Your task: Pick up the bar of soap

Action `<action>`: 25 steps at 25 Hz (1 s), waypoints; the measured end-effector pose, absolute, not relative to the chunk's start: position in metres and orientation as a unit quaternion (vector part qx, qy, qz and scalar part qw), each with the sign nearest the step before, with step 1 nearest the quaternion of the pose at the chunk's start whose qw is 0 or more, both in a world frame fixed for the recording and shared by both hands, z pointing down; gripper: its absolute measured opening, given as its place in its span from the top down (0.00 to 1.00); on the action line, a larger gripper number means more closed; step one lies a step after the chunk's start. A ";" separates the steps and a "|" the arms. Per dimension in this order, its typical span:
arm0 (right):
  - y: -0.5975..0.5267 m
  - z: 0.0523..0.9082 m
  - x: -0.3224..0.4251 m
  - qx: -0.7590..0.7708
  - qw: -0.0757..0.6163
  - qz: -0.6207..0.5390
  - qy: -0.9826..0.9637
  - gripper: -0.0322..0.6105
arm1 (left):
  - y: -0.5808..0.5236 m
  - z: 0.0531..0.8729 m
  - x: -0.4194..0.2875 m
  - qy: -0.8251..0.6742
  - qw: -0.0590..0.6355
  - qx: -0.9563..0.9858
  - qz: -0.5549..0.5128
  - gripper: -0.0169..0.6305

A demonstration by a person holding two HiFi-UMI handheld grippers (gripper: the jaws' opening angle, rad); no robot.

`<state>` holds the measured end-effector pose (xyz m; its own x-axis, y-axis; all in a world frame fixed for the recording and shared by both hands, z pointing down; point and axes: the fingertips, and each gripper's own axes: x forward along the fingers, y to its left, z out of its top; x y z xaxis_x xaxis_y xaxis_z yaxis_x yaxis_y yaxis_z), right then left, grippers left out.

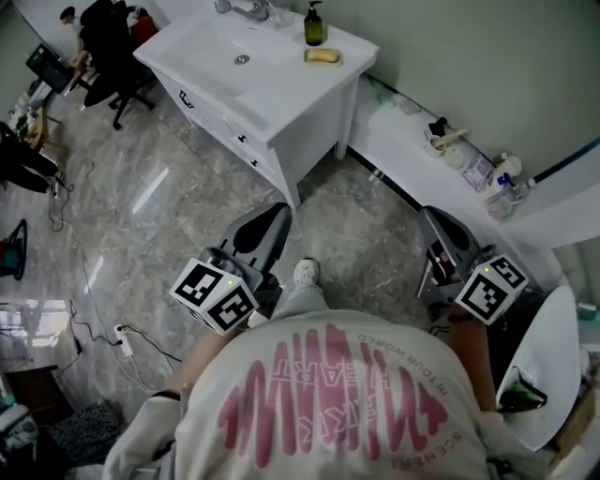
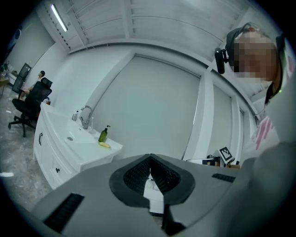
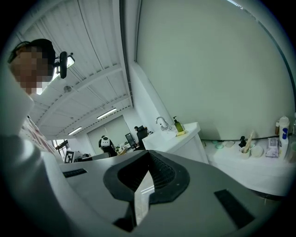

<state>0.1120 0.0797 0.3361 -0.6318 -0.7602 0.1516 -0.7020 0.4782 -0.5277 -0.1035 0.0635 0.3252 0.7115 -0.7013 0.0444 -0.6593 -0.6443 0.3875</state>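
**Soap well ahead, both jaws clenched on nothing**

The bar of soap [image 1: 322, 56] lies on the white sink counter [image 1: 281, 98], just beside a green pump bottle [image 1: 314, 25] and right of the basin. Its long axis runs roughly along the counter's back edge, crosswise to the jaws. It sits well apart from both grippers, ahead across bare marbled floor [image 1: 178, 187].

The left gripper [image 1: 279, 214] is closed and empty, and the soap lies left of its line. The right gripper [image 1: 433, 217] is also closed and empty, and the soap lies slightly to its right. The left looks the nearer.

A low white ledge [image 1: 412, 150] carrying toiletries runs along the wall beside the right jaws.
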 end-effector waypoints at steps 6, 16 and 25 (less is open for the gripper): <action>0.016 0.327 0.104 -0.437 0.065 -0.287 0.850 0.93 | -0.003 0.312 -0.114 -0.363 0.184 0.912 -0.048 0.96; -0.093 0.321 0.062 -0.435 0.075 -0.288 0.850 0.93 | -0.106 0.308 -0.159 -0.368 0.184 0.911 -0.040 0.96; -0.135 0.326 0.037 -0.442 0.057 -0.285 0.848 0.93 | -0.155 0.315 -0.179 -0.357 0.188 0.914 -0.045 0.96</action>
